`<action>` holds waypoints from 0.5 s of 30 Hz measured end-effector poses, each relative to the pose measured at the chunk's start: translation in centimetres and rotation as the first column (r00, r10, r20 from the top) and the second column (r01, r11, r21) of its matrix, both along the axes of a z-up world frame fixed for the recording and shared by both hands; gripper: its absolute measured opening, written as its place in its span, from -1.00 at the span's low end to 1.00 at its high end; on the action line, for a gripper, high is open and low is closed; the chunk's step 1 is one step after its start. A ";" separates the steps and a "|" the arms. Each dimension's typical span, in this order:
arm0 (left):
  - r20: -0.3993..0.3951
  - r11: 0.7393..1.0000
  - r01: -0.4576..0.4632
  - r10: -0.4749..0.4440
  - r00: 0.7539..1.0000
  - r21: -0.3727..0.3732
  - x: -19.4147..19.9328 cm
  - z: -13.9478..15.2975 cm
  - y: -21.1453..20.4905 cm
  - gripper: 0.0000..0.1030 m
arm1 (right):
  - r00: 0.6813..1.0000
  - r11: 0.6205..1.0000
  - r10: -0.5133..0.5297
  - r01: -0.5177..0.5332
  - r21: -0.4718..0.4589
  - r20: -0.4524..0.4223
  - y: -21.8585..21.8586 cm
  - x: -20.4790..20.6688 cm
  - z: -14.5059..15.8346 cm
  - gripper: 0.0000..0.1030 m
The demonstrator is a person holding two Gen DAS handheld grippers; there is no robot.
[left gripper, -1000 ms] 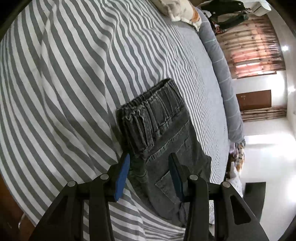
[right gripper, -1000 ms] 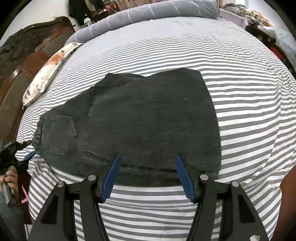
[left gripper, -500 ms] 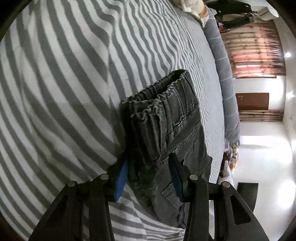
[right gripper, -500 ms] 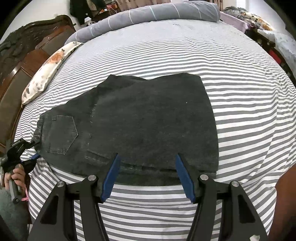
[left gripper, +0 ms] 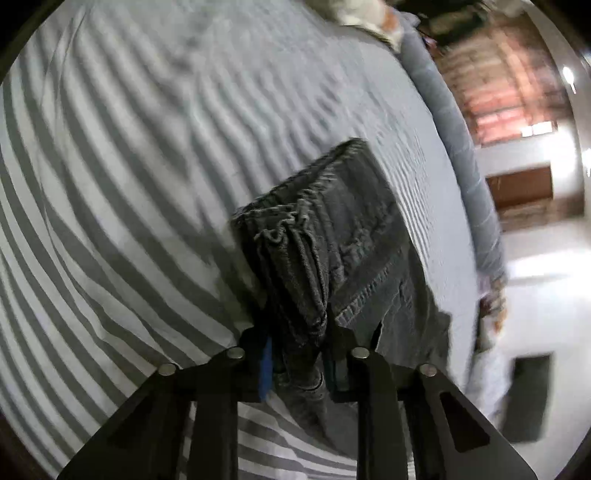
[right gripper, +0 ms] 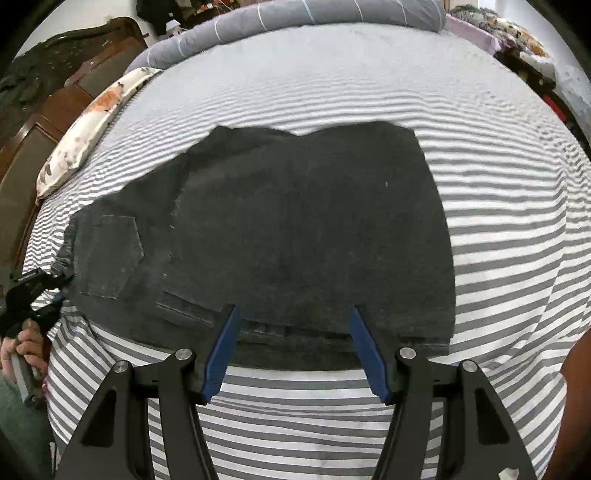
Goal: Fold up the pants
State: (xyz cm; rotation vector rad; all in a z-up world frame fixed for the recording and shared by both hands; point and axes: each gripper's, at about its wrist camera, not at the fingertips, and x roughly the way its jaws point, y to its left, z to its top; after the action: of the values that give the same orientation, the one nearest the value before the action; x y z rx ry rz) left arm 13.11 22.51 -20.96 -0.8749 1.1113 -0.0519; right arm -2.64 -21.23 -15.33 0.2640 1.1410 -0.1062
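Observation:
Dark grey denim pants (right gripper: pixel 295 236) lie partly folded on a grey-and-white striped bed sheet (right gripper: pixel 498 258). In the left wrist view my left gripper (left gripper: pixel 299 354) is shut on the bunched waistband of the pants (left gripper: pixel 332 240) and lifts that edge off the sheet. The same gripper shows at the far left of the right wrist view (right gripper: pixel 37 291), at the waist end by the back pocket. My right gripper (right gripper: pixel 295 350) is open, its blue fingers (right gripper: pixel 221 354) just above the near edge of the pants, holding nothing.
A floral pillow (right gripper: pixel 88 125) and a long grey bolster (right gripper: pixel 295 18) lie at the head of the bed by a dark wooden headboard (right gripper: pixel 40 110). More clutter sits at the right edge (right gripper: pixel 517 33). Floor and a door (left gripper: pixel 517 188) show beyond the bed.
My left gripper has closed on the waistband, which was between open fingers before, and the edge has risen. The right gripper has held still and open.

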 end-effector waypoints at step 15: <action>0.325 0.940 0.283 -0.332 0.886 0.190 -1.0 14.0 -14.8 -0.70 | 0.995 0.987 -0.095 0.090 0.131 0.032 -4.9 0.1 0.3 0.15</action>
State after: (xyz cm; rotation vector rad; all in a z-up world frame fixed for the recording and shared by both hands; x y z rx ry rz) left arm 12.15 7.69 -6.99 -0.5298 0.8925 -0.3797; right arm -2.49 -26.11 -15.03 0.4326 1.0997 -0.1088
